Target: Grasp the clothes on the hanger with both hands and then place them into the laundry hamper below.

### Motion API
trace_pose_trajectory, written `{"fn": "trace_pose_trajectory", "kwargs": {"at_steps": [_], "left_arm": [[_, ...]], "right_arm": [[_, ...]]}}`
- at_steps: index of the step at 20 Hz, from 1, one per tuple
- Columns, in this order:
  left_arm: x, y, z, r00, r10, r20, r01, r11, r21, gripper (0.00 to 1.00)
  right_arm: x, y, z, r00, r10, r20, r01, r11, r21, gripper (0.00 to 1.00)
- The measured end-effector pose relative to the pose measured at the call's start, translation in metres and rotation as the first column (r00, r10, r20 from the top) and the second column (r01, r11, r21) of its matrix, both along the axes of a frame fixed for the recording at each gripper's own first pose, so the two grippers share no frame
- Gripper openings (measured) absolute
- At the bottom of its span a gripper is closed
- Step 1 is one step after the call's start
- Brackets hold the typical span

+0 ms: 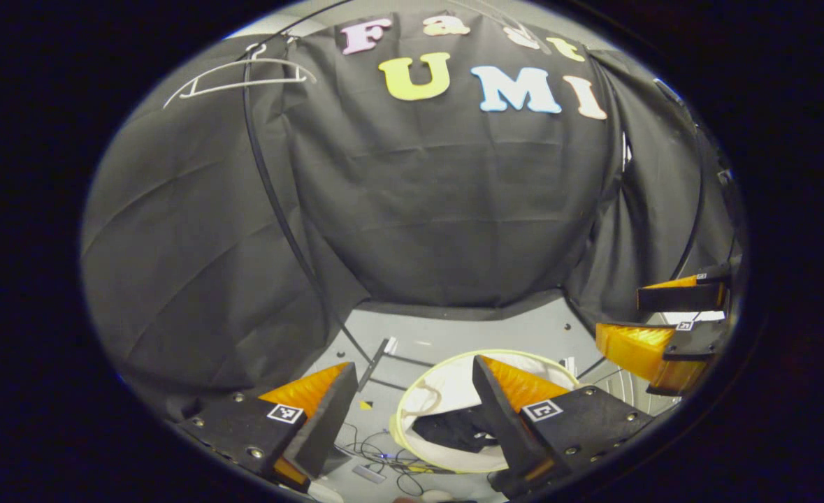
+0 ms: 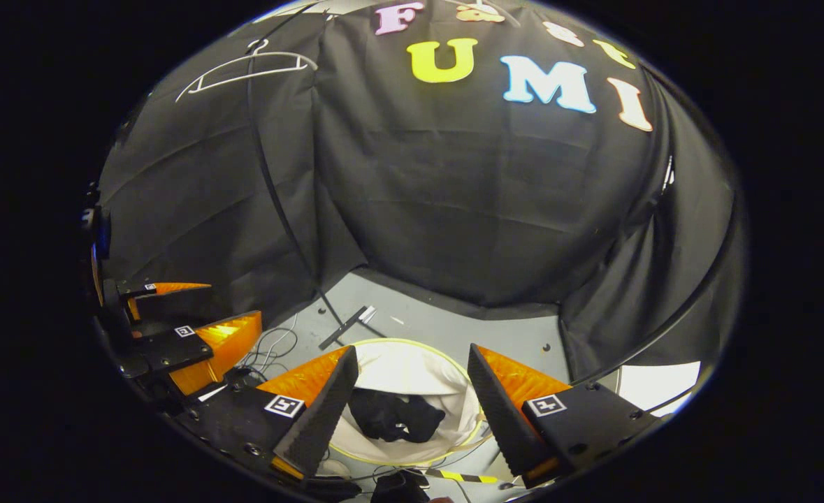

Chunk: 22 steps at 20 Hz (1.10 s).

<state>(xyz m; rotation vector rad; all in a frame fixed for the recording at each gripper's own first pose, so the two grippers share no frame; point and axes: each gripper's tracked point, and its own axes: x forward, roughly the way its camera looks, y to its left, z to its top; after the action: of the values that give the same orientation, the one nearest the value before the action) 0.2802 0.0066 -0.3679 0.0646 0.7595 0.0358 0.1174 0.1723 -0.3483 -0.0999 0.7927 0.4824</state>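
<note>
While both gape | clothes (image 2: 394,417) in hamper (image 2: 412,370) (below R claw (image 2: 408,402))

Left claw (image 1: 412,412): your two wedge-shaped fingers, ribbed on the inner faces.
Mounts: flat black plates with round screw heads.
Markings: a square black-and-white tag on each plate.
Right claw (image 2: 408,405): same wedges, plates, tags.
</note>
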Motion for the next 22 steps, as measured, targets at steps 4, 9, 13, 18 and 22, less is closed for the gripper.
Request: {"fn": "trace_pose_trajectory", "kwargs": {"at_steps": [4, 9, 13, 18, 22], "left_arm": [[0.009, 0.012, 0.063, 0.991, -0.014, 0.137, 0.016, 1.000, -0.012, 0.99], [0.007, 0.028, 0.153, 0.952, -0.023, 0.306, 0.040, 0.998, -0.049, 0.97], [0.004, 0.037, 0.220, 0.910, -0.028, 0.414, 0.058, 0.997, -0.060, 0.98], [0.004, 0.030, 0.303, 0.852, -0.013, 0.524, 0.068, 0.994, -0.087, 0.98], [-0.001, 0.008, 0.350, 0.810, -0.020, 0.587, 0.089, 0.992, -0.089, 0.98]], "right_arm": [[0.000, -0.008, 0.055, 0.992, -0.077, 0.103, 0.072, 0.996, 0.045, 1.00], [-0.006, -0.028, 0.134, 0.949, -0.186, 0.254, 0.164, 0.981, 0.104, 0.99], [-0.014, -0.055, 0.192, 0.896, -0.251, 0.366, 0.215, 0.967, 0.137, 0.95], [-0.023, -0.089, 0.257, 0.835, -0.288, 0.468, 0.234, 0.957, 0.172, 0.95], [-0.051, -0.123, 0.305, 0.790, -0.309, 0.529, 0.239, 0.951, 0.197, 1.00]]}}
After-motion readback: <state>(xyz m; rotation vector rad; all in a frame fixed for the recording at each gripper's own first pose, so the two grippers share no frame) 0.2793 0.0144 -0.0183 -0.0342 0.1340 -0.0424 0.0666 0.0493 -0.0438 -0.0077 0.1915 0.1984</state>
